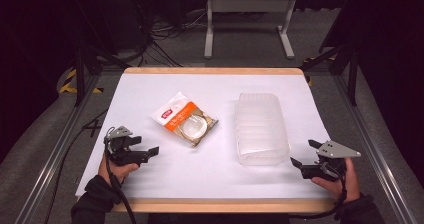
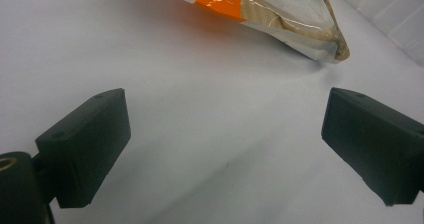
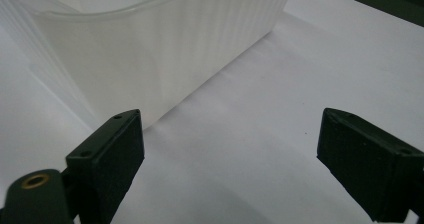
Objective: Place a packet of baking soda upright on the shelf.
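Two grippers, fingers wide, empty | left [image 2: 225,134]: packet [image 2: 280,14] | right [image 3: 230,154]: tub [image 3: 150,49]

Laboratory recording station: the desk [image 1: 150,84] carries a white cover sheet and sits inside an aluminium rail frame [image 1: 55,149]; loose cables [image 1: 160,39] cross the grey carpet (black surround); hazard tape [image 1: 67,81] marks the floor.

Bare table [image 1: 165,176] lies open ahead of my left gripper [image 1: 150,151], up to the packet [image 1: 185,119]. My right gripper [image 1: 302,154] has the tub [image 1: 260,129] just beside it (a tall wall); between packet and tub runs a free lane.
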A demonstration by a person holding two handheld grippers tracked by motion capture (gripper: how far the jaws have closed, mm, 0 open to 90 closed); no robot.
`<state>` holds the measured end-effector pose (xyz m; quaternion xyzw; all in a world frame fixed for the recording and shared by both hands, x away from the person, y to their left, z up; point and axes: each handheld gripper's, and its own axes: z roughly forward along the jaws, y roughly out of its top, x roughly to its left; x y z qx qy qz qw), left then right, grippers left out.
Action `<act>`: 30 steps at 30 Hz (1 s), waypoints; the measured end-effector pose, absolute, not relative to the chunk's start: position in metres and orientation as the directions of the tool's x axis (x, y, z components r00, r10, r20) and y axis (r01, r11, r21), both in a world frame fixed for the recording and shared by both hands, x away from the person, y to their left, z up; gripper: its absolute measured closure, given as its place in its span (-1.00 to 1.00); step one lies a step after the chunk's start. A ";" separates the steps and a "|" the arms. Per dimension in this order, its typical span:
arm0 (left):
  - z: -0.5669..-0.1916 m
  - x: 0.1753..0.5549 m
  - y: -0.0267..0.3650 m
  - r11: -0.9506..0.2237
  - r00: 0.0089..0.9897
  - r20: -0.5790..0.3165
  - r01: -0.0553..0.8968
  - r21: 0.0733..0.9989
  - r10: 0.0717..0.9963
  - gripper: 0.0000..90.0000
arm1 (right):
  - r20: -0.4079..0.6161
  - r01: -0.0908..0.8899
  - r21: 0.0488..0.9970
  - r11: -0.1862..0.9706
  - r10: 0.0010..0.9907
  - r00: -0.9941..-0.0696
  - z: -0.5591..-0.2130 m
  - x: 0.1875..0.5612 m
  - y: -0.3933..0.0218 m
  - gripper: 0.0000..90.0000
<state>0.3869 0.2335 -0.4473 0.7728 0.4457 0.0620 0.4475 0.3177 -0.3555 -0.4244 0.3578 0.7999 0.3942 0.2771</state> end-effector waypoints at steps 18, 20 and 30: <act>-0.450 0.437 0.196 -0.131 0.588 -0.434 0.683 0.719 0.683 -0.83 | -0.170 0.347 0.827 0.442 0.786 -0.595 -0.424 0.318 -0.353 -0.73; -0.449 0.445 0.192 -0.130 0.586 -0.441 0.688 0.714 0.680 -0.84 | -0.173 0.345 0.827 0.444 0.785 -0.595 -0.424 0.318 -0.353 -0.73; -0.452 0.469 0.182 -0.047 0.555 -0.515 0.708 0.704 0.653 -0.83 | -0.166 0.348 0.829 0.438 0.786 -0.595 -0.425 0.318 -0.354 -0.73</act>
